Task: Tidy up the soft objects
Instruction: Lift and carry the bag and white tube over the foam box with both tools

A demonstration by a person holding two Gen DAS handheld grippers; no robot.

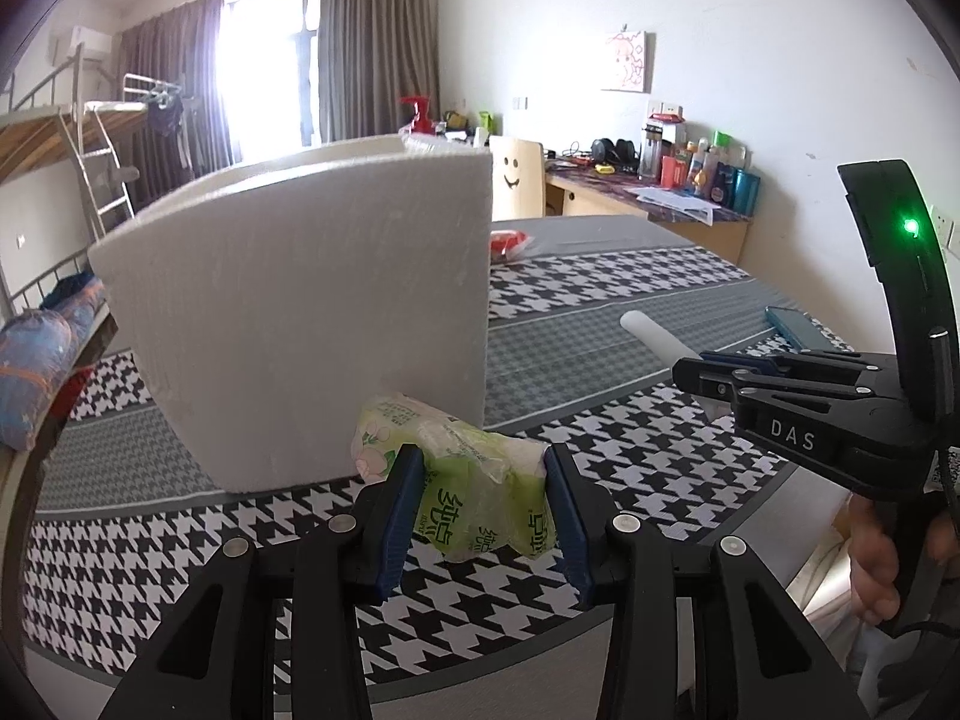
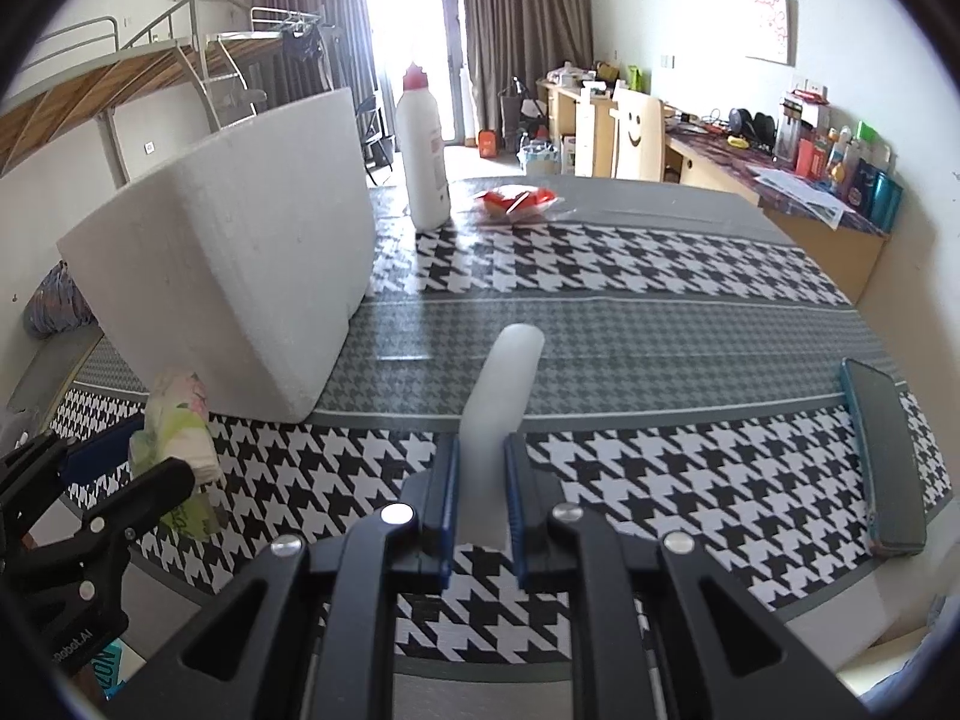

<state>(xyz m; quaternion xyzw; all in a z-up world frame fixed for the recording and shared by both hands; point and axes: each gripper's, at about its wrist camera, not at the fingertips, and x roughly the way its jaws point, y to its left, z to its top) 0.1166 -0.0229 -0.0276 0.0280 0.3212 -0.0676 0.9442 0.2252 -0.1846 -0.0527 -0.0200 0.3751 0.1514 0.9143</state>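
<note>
My left gripper (image 1: 483, 480) is shut on a green tissue pack (image 1: 462, 474), held just above the houndstooth tablecloth in front of a big white foam box (image 1: 300, 324). The pack also shows in the right wrist view (image 2: 177, 432) between the left gripper's fingers. My right gripper (image 2: 482, 480) is shut on a white foam tube (image 2: 507, 396) that sticks forward over the table. The tube (image 1: 651, 336) and the right gripper (image 1: 720, 387) show in the left wrist view at the right. The foam box (image 2: 240, 276) stands to the tube's left.
A white bottle with a red cap (image 2: 423, 150) and a red snack packet (image 2: 516, 201) sit at the table's far side. A teal phone (image 2: 885, 456) lies near the right edge. A chair (image 2: 639, 132) and a cluttered desk (image 2: 780, 180) stand beyond.
</note>
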